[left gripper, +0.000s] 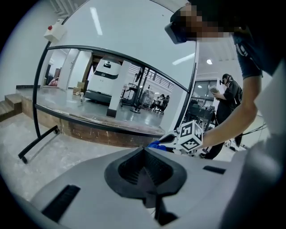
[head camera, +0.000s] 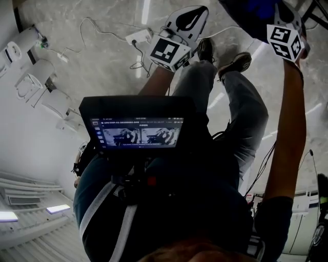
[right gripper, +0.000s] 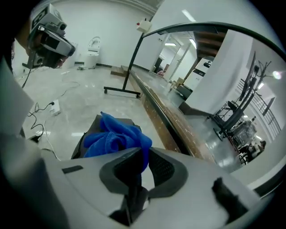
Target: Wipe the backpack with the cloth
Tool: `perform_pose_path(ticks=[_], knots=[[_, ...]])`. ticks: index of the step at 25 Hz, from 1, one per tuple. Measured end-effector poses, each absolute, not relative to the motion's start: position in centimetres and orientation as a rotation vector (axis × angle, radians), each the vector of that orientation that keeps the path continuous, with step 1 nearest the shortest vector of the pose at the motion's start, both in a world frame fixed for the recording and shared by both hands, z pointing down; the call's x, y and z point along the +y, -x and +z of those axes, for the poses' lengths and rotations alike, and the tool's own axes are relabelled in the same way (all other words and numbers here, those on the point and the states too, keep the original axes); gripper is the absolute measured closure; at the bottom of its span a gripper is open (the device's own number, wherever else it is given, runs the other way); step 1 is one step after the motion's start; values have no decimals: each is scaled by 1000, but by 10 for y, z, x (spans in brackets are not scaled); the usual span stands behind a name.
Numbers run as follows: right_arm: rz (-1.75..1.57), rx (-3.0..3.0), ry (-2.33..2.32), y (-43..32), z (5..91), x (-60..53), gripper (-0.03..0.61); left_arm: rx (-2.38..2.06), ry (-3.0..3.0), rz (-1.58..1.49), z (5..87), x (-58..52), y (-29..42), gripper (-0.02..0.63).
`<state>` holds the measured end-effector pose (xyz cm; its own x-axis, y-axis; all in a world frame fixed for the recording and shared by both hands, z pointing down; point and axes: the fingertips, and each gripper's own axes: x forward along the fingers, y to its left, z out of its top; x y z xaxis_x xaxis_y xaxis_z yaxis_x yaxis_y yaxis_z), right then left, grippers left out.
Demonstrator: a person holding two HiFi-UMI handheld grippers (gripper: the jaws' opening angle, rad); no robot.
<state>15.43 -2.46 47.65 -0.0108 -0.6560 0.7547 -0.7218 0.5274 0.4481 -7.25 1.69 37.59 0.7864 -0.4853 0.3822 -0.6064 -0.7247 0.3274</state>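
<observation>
My right gripper is shut on a bunched blue cloth, which hangs over a dark backpack standing on the pale floor. In the head view its marker cube is at the top right, beside a dark shape with blue; its jaws are hidden there. The left gripper view shows the same cloth at the right gripper's tip. My left gripper is shut with nothing between its pads and stays apart from the backpack. It appears at the top centre of the head view.
A monitor hangs on the person's chest. A power strip and cables lie on the floor. A long glass-fronted counter and a black stand are beyond the backpack. Another person stands far off.
</observation>
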Motion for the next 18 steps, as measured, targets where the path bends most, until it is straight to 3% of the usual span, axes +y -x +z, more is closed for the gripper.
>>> perform_pose_path(ticks=[2,5,18], knots=[[76,-1736,-1189,-150,475,-25,540,-824,-2543,375,376,15,72,612],[74,-1764,-1185,-145,473,-25,486,-834,-2546,373,376,12,73,612],[118,-1868,-1286,-136,475,-16,486,-836,-2595,346,380,-3,68,612]])
